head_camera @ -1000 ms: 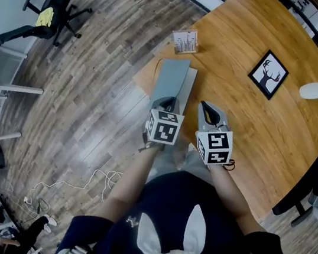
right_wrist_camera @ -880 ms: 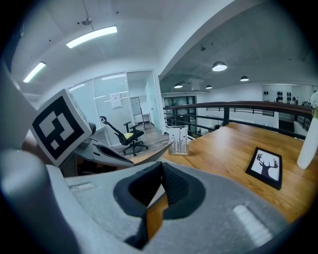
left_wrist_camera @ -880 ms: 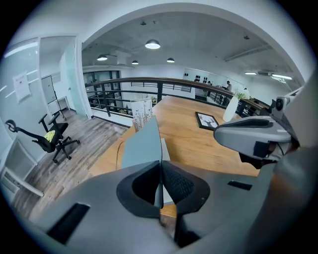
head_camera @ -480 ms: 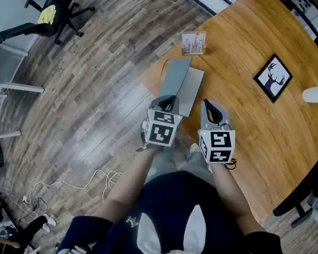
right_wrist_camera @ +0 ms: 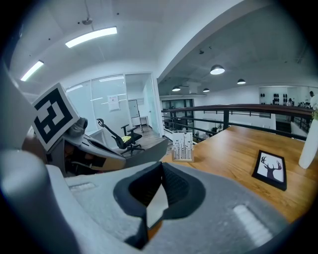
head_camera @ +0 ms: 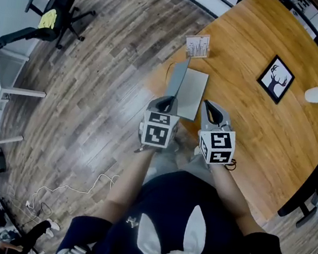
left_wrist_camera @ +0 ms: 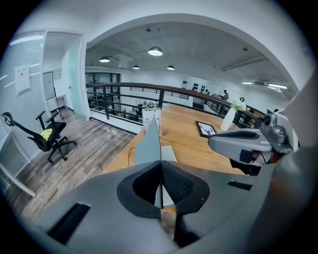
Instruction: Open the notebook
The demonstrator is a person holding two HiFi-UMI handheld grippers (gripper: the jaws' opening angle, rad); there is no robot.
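The notebook lies at the left edge of the round wooden table (head_camera: 249,126). Its grey cover (head_camera: 177,78) stands lifted almost upright, hinged on the left, and bares a white page (head_camera: 192,94). My left gripper (head_camera: 167,102) is shut on the near edge of that cover. In the left gripper view the cover (left_wrist_camera: 149,144) rises edge-on from the closed jaws (left_wrist_camera: 160,171). My right gripper (head_camera: 209,109) sits at the notebook's near right corner. In its own view the jaws (right_wrist_camera: 160,186) are shut on a sliver of white page (right_wrist_camera: 157,204).
A card stand with a tree print (head_camera: 197,46) stands just beyond the notebook. A framed deer picture (head_camera: 275,79) and a white vase (head_camera: 317,93) lie further right. Left of the table, wood floor holds an office chair (head_camera: 51,16) and loose cables (head_camera: 87,181).
The left gripper has lifted the grey cover higher and swung it left. More of the white page shows now. The right gripper has kept its hold at the near corner.
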